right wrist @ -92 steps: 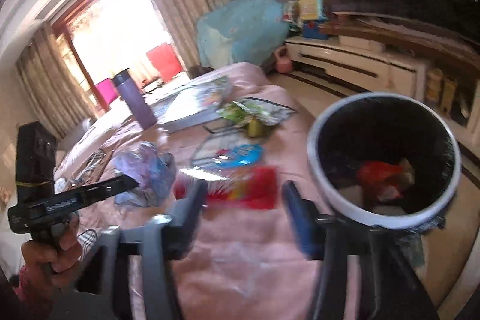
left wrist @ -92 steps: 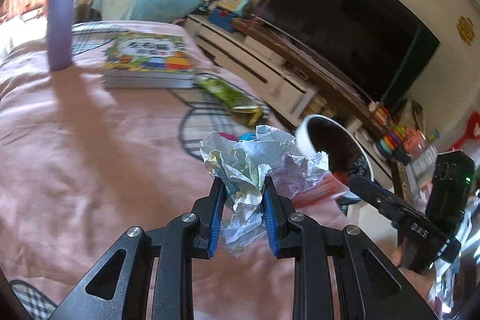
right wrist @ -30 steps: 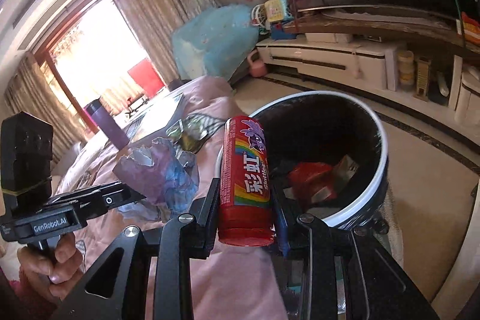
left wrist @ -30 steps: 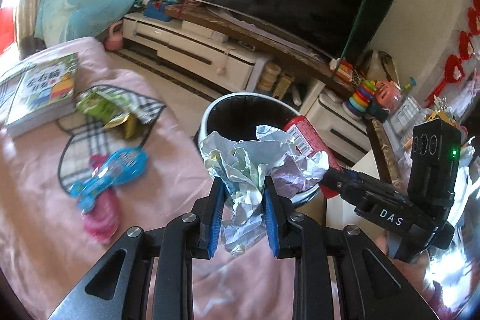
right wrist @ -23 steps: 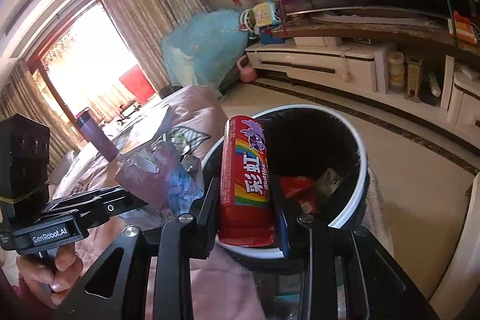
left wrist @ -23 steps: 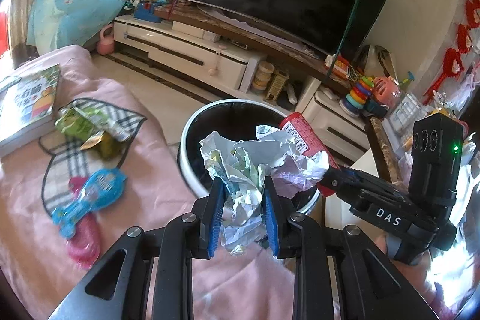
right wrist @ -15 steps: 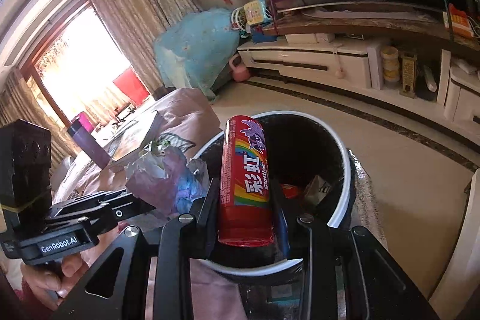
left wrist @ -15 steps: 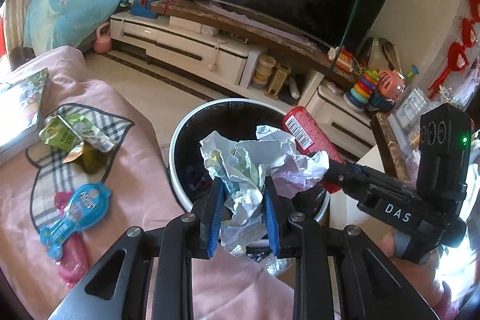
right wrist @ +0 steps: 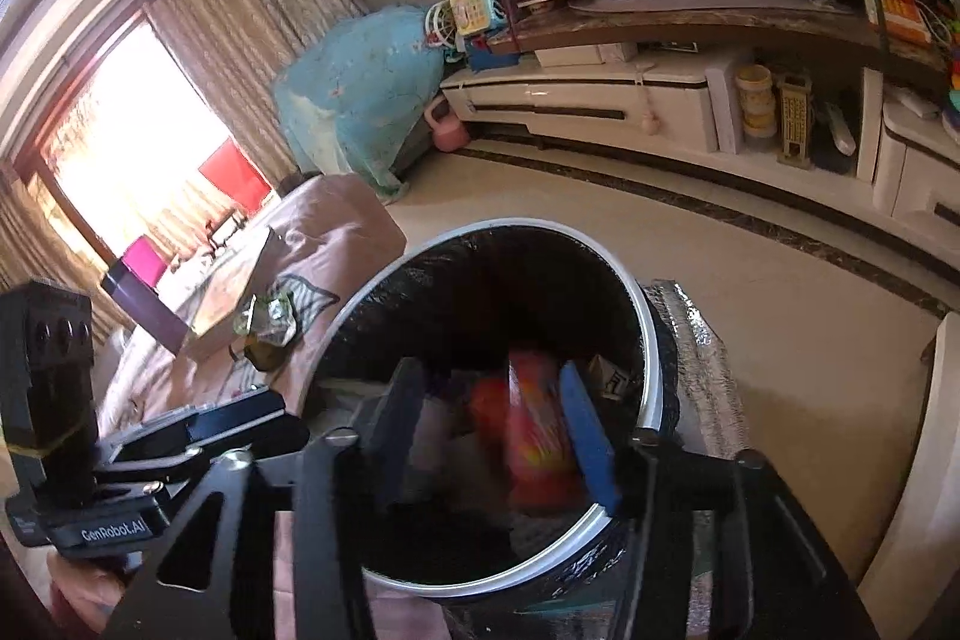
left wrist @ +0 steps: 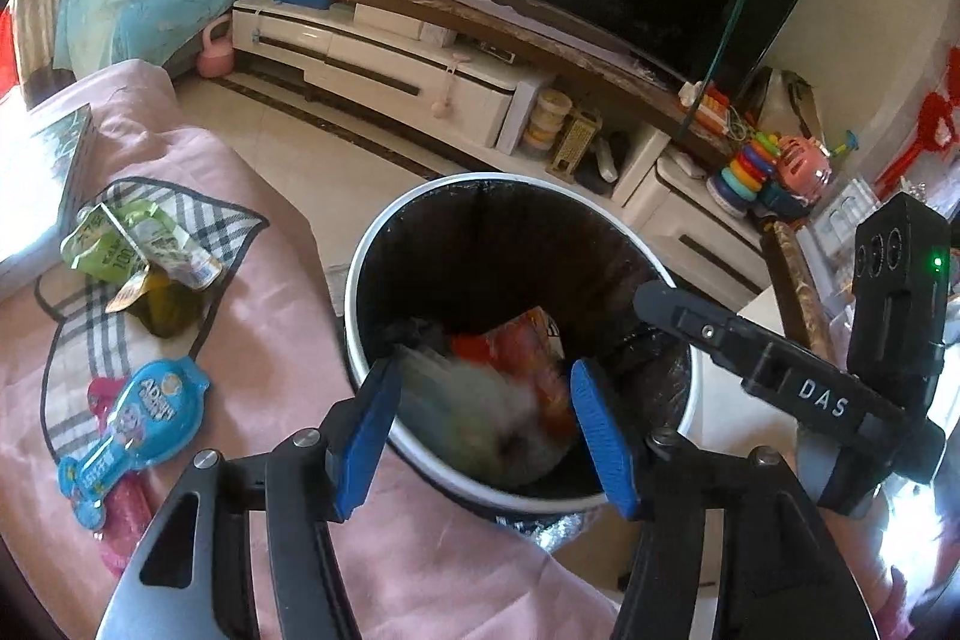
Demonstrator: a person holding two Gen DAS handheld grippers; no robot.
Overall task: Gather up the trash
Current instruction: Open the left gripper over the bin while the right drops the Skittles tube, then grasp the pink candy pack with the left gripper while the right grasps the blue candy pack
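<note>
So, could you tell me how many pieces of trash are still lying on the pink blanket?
3: a green crumpled drink pouch on the checked patch, a blue blister pack nearer the camera, and a pink wrapper partly under it. More may lie out of frame.

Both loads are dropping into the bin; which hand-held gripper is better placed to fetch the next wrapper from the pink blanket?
Left, probably. The left hand-held gripper, jaws opening and empty, sits beside the blue wrapper and green pouch; the right one is farther across the bin.
</note>
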